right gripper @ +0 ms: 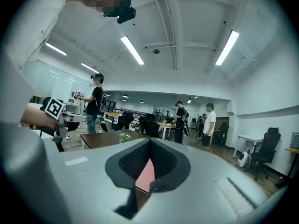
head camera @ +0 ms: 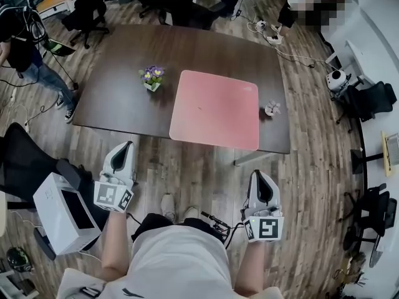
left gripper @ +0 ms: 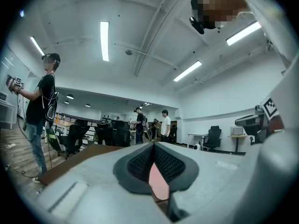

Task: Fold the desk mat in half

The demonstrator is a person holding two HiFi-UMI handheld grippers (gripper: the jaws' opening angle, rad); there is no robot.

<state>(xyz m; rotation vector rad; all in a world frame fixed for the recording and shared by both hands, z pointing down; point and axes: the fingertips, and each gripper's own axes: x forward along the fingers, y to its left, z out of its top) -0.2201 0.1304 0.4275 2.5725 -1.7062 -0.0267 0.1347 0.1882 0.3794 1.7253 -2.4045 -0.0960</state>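
The pink desk mat lies flat and unfolded on the right half of the dark brown table. Both grippers hang over the wooden floor, short of the table's near edge. My left gripper is below the table's left half, and my right gripper is below the mat's right edge. Each one has its jaws shut with nothing between them. In the left gripper view a strip of the mat shows past the closed jaws of the left gripper. The right gripper view shows the same mat beyond the right gripper.
A small pot of purple flowers stands just left of the mat, and a little white ornament sits at its right edge. A white box rests on the floor by my left. Office chairs, cables and standing people ring the table.
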